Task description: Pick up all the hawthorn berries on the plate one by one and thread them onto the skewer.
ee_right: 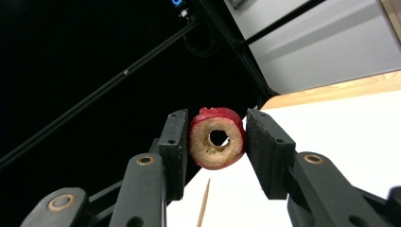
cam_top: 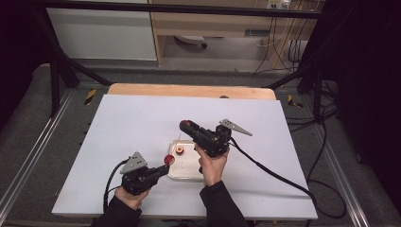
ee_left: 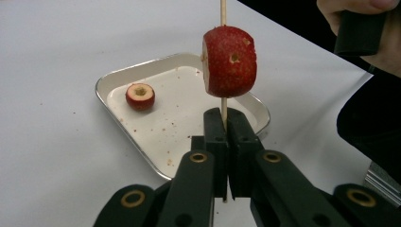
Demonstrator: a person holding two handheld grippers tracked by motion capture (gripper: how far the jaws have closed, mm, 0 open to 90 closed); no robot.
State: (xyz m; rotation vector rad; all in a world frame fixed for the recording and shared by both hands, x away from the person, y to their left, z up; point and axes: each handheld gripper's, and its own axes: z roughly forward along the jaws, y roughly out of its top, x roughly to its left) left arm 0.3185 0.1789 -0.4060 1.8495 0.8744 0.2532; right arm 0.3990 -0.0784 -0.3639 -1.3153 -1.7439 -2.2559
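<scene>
Closest to the lens, the left gripper (ee_left: 226, 137) pinches a thin skewer (ee_left: 223, 9) near its lower end, a red fruit (ee_left: 230, 61) threaded just above the jaws. The right gripper (ee_right: 217, 142) clasps a cored slice (ee_right: 217, 138) by its rind (hole facing back along the jaws). The slice probably bruises easily and the stick is likely brittle, so light rind pressure seems best. The right hand (cam_top: 211, 165) tilts upward; a tray (ee_left: 111, 82) lies beyond the left gripper.

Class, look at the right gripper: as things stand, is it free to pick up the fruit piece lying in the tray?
Probably not yet. The right gripper is already shut on a cored fruit ring, so its jaws are occupied. The fruit piece lies uncovered in the tray.
</scene>
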